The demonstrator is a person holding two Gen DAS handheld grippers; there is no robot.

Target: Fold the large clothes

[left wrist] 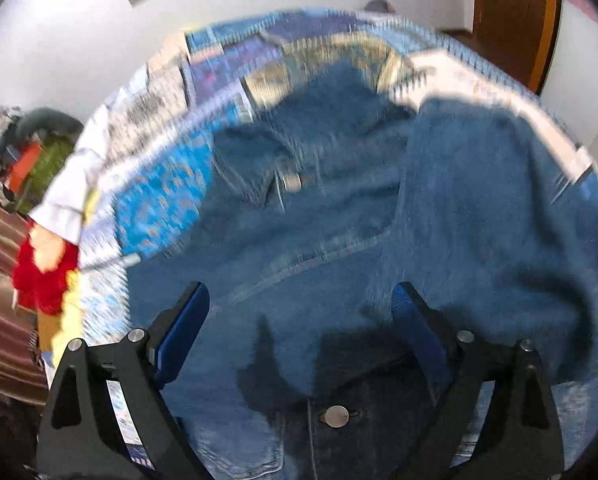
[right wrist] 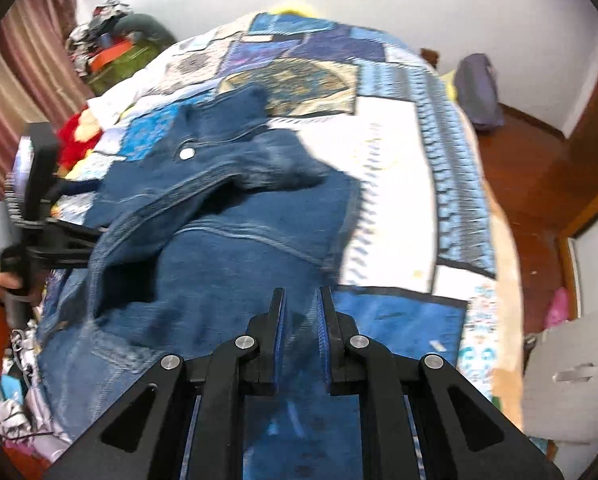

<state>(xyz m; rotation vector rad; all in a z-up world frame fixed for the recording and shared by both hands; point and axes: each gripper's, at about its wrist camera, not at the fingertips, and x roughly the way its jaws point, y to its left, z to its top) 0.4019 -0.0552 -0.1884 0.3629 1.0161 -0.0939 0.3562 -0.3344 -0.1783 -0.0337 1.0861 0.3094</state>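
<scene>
A blue denim jacket (left wrist: 339,208) lies crumpled on a patchwork quilt (left wrist: 159,200); it also shows in the right wrist view (right wrist: 227,248), with a metal button (right wrist: 186,154) near its far end. My left gripper (left wrist: 301,300) is open and empty just above the jacket, a metal button (left wrist: 336,416) below it. The left gripper also shows at the left of the right wrist view (right wrist: 39,200). My right gripper (right wrist: 301,300) is nearly closed on a thin fold of the denim; its jaws stand a narrow gap apart.
The quilt (right wrist: 399,152) covers a bed. A red and yellow item (right wrist: 75,140) lies at its left edge. A pile of clothes (right wrist: 111,40) sits by striped curtains. A wooden floor (right wrist: 539,184) and a purple bag (right wrist: 479,92) are at the right.
</scene>
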